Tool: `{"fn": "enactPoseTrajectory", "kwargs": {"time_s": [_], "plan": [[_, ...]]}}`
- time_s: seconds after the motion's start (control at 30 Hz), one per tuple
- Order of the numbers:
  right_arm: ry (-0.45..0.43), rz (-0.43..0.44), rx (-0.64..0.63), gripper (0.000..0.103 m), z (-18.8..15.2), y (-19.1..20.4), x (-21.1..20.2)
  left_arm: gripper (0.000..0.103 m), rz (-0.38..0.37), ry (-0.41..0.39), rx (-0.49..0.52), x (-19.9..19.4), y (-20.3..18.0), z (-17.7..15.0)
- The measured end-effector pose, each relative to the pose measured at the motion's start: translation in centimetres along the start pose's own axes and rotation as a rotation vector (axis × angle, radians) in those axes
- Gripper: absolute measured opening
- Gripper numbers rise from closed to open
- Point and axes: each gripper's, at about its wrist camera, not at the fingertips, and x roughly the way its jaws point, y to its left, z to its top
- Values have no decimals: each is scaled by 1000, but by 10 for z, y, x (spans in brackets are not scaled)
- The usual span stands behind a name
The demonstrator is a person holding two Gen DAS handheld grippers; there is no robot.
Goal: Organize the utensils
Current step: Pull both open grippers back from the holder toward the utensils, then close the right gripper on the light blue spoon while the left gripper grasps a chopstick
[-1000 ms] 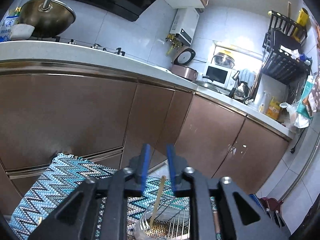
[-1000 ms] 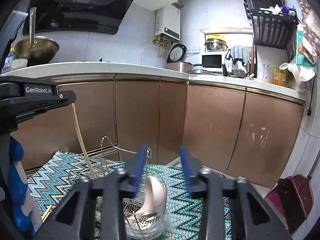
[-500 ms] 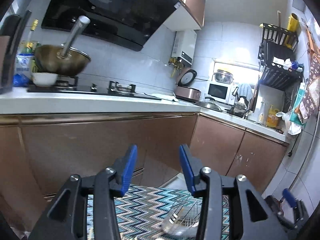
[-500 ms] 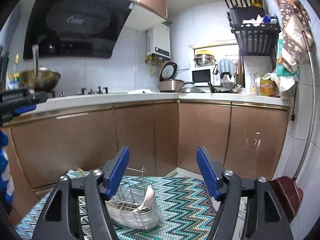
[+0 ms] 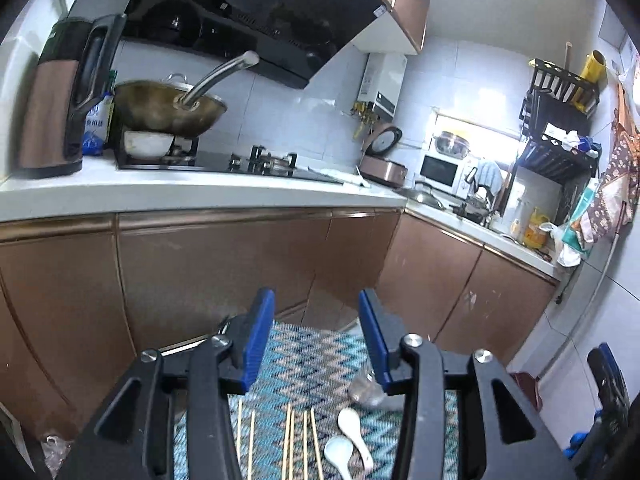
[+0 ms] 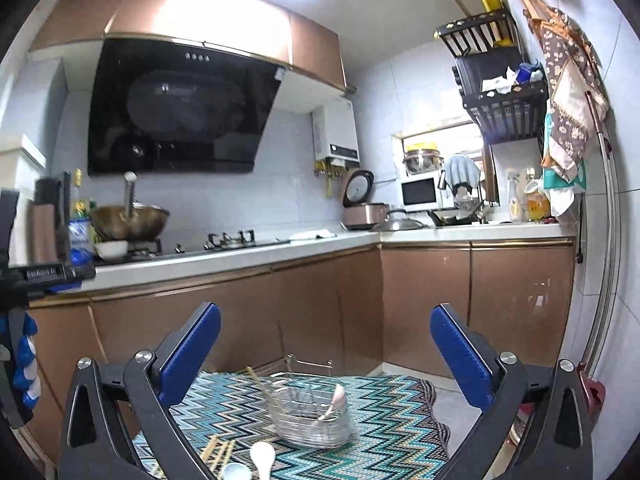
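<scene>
We have lifted both grippers away from the wire basket (image 6: 310,416); left gripper (image 5: 316,340) and right gripper (image 6: 325,352) now gape empty, ready for the chopsticks (image 5: 291,440)

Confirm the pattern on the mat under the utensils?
The mat has a zigzag pattern in teal, blue, black and cream, clearest in the right wrist view.

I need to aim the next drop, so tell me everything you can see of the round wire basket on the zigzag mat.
The round silver wire basket stands upright on the blue zigzag woven mat, a wire handle frame rising at its back. A pale spoon leans inside on its right; a wooden chopstick sticks out to the upper left. No gripper touches it.
</scene>
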Motion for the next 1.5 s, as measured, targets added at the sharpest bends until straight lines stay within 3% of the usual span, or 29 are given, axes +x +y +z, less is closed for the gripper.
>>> {"fn": "enactPoseTrajectory", "kwargs": {"time_s": [0.23, 0.47, 0.7, 0.83, 0.9, 1.1, 1.43, 1.5], "plan": [[80, 33, 2, 103, -5, 5, -4, 41, -41, 143, 8, 3, 23, -15], [238, 83, 10, 101, -38, 2, 18, 41, -61, 308, -9, 47, 36, -50], [495, 272, 35, 60, -98, 13, 72, 41, -70, 491, -41, 110, 48, -86], [638, 388, 60, 44, -139, 24, 105, 35, -81, 604, -69, 152, 53, -103], [705, 431, 64, 40, -161, 32, 121, 33, -77, 659, -79, 174, 55, -114], [837, 500, 70, 37, -212, 46, 157, 30, -66, 811, -100, 236, 57, -149], [956, 571, 76, 36, -263, 50, 202, 30, -30, 945, -78, 315, 46, -181], [970, 587, 86, 34, -268, 50, 208, 25, -15, 974, -68, 325, 45, -190]]}}
